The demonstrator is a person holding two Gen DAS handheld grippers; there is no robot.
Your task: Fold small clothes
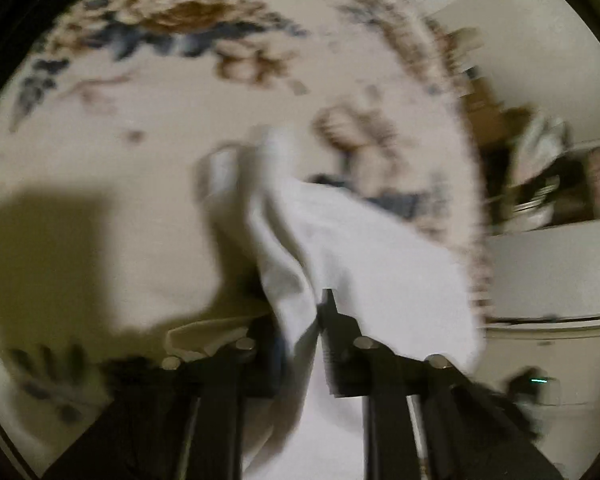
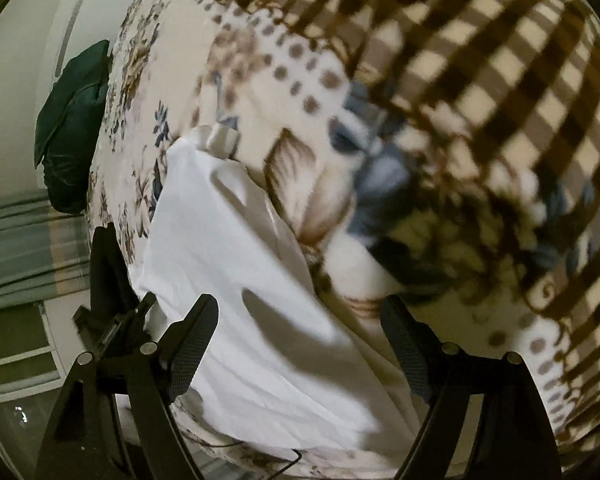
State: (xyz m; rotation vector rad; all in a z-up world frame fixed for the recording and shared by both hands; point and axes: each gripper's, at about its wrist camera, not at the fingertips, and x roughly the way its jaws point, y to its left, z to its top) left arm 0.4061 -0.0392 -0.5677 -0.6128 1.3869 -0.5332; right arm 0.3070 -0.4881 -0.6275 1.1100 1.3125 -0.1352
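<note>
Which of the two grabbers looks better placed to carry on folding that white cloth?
Probably the left gripper: its fingers are pinched on the white cloth. The right gripper hangs open above the cloth on the flowered blanket, gripping nothing.

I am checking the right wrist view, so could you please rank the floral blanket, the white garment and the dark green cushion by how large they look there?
1. Floral and checked fleece blanket: largest.
2. White cotton garment: nearer the camera, so its true size is unsure.
3. Dark green cushion: smallest, farther off.
</note>
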